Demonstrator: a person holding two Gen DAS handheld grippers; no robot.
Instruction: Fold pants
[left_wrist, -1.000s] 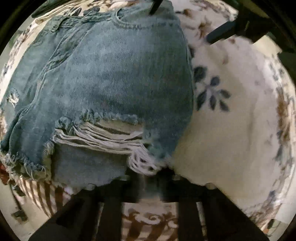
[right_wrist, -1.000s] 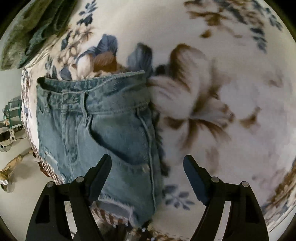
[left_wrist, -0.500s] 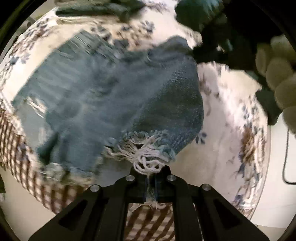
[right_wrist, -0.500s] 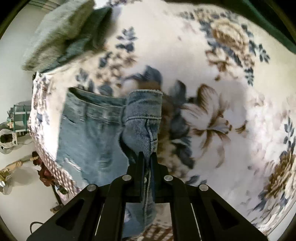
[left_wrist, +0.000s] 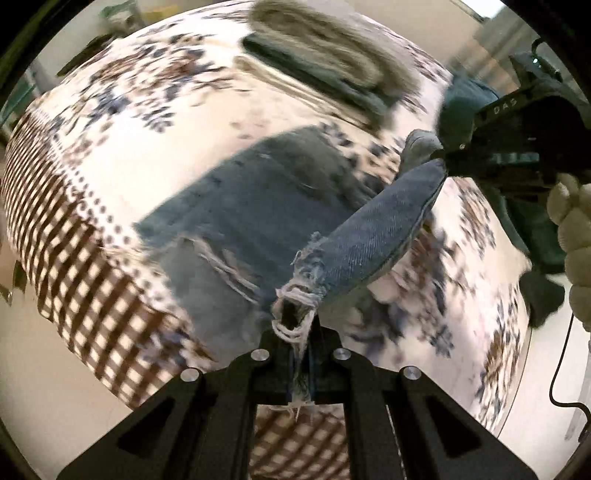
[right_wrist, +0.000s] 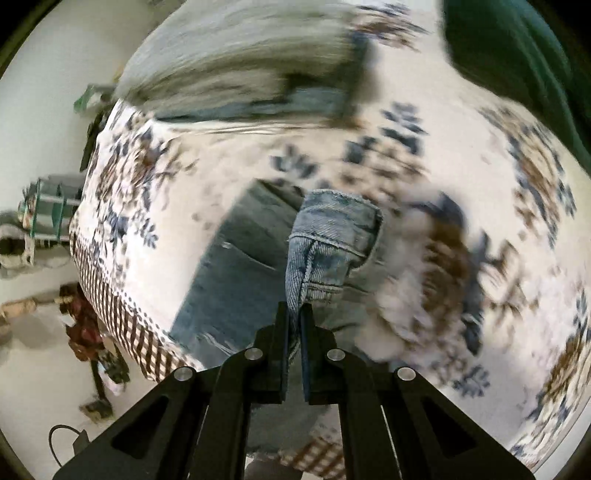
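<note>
Pants: denim shorts (left_wrist: 258, 206) really, faded blue with ripped, stringy hems, lying on the flowery bedspread (left_wrist: 166, 122) with one side edge pulled up off the bed
Lifted bit: that raised edge stretches like a ridge between the two grippers, frayed hem corner at the near end, waistband corner at the far end; the rest of the denim lies flat underneath, pretty blurry
Left gripper: (left_wrist: 301, 354) clenched tight on the frayed hem corner, white threads bunched up right at the tips and a bit of denim poking out behind them
Right gripper: (right_wrist: 293, 332) pinched closed on the side seam just below the waistband (right_wrist: 340, 210), fabric standing up in a fold from the tips; in the left view it's the black thing (left_wrist: 517, 140) at the far end of the ridge
Bedspread: white with blue and brown flowers, and a brown checked border (left_wrist: 74, 258) along the edge nearest the left camera
Other stuff on the bed: a grey-green folded pile (left_wrist: 328, 70) beyond the shorts, well apart from them, too smeared to say what it is; something dark green (right_wrist: 517, 55) at the upper right of the right view
Around the bed: pale floor, a black cable (left_wrist: 561, 376) off to the right
</note>
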